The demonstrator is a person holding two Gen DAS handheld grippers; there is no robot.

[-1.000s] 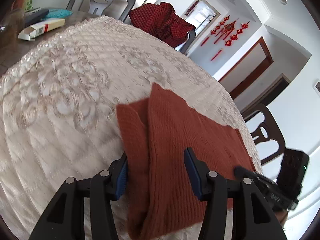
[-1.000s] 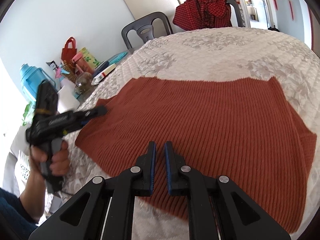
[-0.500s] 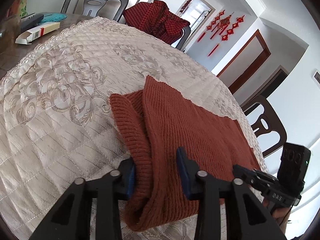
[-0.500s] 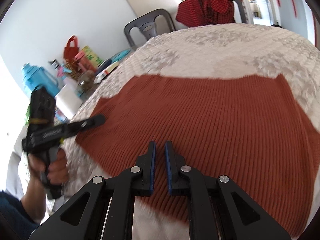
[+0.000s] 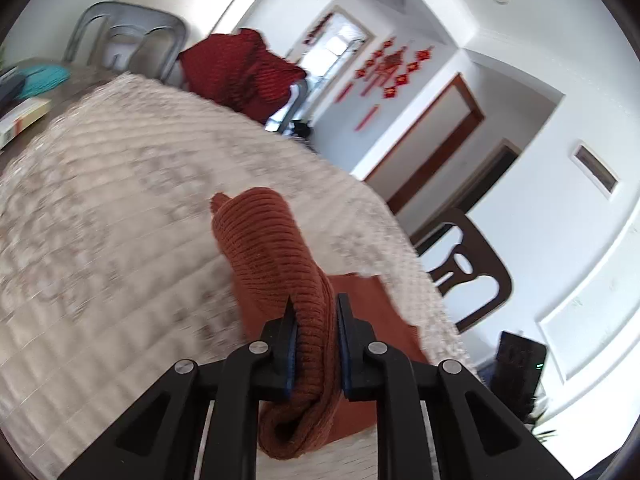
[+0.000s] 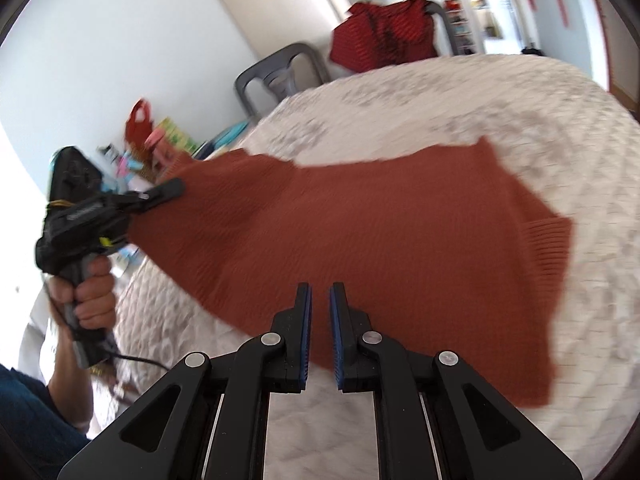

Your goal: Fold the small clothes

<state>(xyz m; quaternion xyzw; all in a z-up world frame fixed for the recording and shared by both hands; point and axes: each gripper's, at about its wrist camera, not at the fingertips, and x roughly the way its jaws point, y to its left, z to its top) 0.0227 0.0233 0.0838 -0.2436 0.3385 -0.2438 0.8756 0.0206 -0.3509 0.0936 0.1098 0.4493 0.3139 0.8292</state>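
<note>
A rust-brown ribbed knit garment (image 6: 400,240) lies spread on the quilted cream table cover (image 6: 480,100). My left gripper (image 5: 316,316) is shut on a bunched fold of the garment (image 5: 276,256) and holds that side lifted off the table. In the right wrist view the left gripper (image 6: 160,196) shows at the left, pulling the garment's left edge up. My right gripper (image 6: 320,320) hovers over the garment's near edge, jaws nearly together with a narrow gap and nothing between them.
A grey chair (image 5: 128,40) and a red checked cloth (image 5: 240,68) on a chair stand beyond the table. A dark wooden chair (image 5: 472,268) stands at the right. Boxes, bags and a teal item (image 5: 44,76) crowd the far left side.
My left gripper closed on the garment's folded edge and lifted it. The garment's left side rose off the table. My right gripper stayed nearly closed and drew back slightly toward the near edge.
</note>
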